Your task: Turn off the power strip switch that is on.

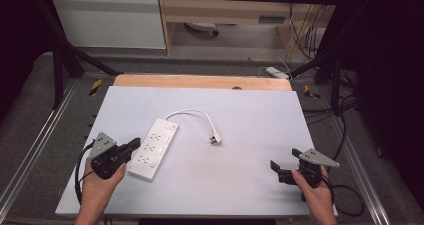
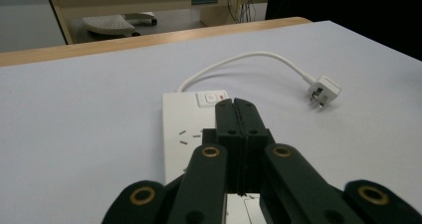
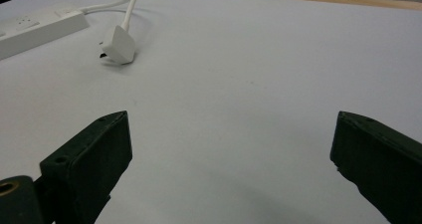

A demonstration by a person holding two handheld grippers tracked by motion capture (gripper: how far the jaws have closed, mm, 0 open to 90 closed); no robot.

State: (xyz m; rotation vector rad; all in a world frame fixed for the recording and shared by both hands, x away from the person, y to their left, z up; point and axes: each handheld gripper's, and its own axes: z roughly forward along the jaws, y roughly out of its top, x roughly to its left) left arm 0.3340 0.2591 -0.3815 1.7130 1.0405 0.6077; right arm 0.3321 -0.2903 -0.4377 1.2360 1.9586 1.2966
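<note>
Over power strip (image 2: 186,134), L gripper (image 2: 238,107) jaws together, hiding sockets; R gripper (image 3: 229,154) jaws apart.

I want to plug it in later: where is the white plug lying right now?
The white plug lies loose on the table near its middle, just right of the power strip, at the end of its curved cable.

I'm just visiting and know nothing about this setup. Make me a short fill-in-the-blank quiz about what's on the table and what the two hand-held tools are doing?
1. The white rectangular plastic power strip lies nearest the ____ tool.
2. That tool's jaws are ____.
3. The right tool has its jaws ____.
4. The short white cable ends in a white ____ lying on the pale table surface.

Missing words: left; shut; open; plug
</note>
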